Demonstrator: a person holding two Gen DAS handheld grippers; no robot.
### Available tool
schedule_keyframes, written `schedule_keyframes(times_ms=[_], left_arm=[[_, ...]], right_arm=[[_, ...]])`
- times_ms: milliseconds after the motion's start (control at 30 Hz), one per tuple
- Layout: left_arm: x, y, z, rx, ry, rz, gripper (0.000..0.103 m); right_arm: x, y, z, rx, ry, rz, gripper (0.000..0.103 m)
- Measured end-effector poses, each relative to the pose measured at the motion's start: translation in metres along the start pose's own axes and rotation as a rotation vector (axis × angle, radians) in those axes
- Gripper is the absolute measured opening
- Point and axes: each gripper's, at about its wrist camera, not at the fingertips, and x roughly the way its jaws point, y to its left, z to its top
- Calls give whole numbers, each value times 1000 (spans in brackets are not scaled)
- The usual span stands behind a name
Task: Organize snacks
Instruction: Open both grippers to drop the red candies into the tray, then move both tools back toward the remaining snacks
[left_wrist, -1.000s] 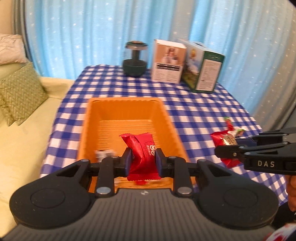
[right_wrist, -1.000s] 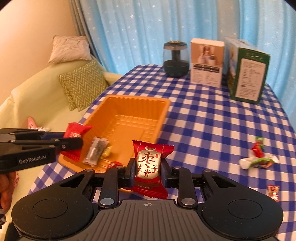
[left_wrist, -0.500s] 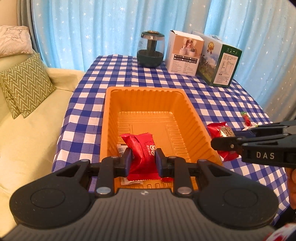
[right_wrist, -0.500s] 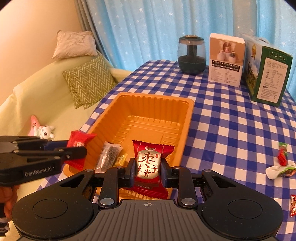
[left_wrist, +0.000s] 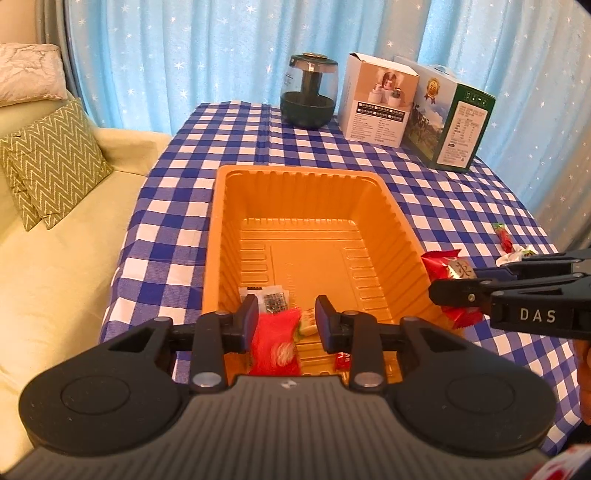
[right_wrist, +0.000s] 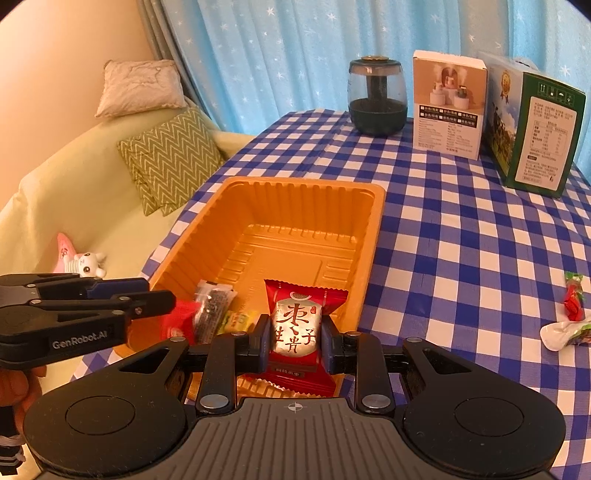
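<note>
We see a table under a blue-and-white checked cloth (left_wrist: 236, 155), and on it the biggest task item, an orange plastic tray (left_wrist: 306, 184) with ribbed walls, set near the table's left edge beside a pale green sofa (left_wrist: 55, 266). At the far end of the table stand a green carton (right_wrist: 535, 125), a white box (right_wrist: 448, 103) just beside it, and a dark glass jar (right_wrist: 376, 96) to their left.

Our left gripper (left_wrist: 286, 323) hangs over the near end of the tray with its jaws spread apart; a blurred red snack packet (left_wrist: 275, 341) shows in the gap between them, not pinched, right by the near wall of the tray. Our right gripper (right_wrist: 295, 339) is pressed onto a red packet with a silver label (right_wrist: 297, 325), held upright over the tray's near right corner.

On the tray floor at the near end lie a clear packet with dark contents (left_wrist: 271, 299), a small yellow-green sweet (right_wrist: 238, 321) just beside it, and a tiny red sweet (left_wrist: 342, 360) close to the near wall.

Out on the cloth to the right, well apart from the tray, rest a white-and-green wrapper (right_wrist: 561, 330) and, near it, a small red-and-green sweet (right_wrist: 572, 301)
</note>
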Motion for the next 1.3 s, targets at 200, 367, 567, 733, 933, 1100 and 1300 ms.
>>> schedule_keyframes(times_ms=[200, 367, 567, 733, 933, 1100, 1300], left_arm=[[-7, 1, -3, -6, -7, 8, 31], [-11, 1, -3, -3, -13, 5, 31], [-12, 1, -4, -7, -13, 3, 34], [-16, 0, -6, -4, -16, 11, 38], [-27, -7, -7, 6, -33, 14, 42], [-43, -23, -6, 21, -49, 1, 42], [-61, -50, -7, 50, -61, -18, 47]], right_arm=[[-2, 0, 0, 10, -3, 12, 28], [-1, 3, 0, 8, -6, 17, 28], [2, 6, 1, -6, -5, 41, 30], [-4, -1, -2, 39, -38, 48, 56], [-25, -20, -10, 109, -54, 17, 56], [-51, -33, -23, 154, -65, -34, 56], [-84, -37, -37, 146, -97, -96, 56]])
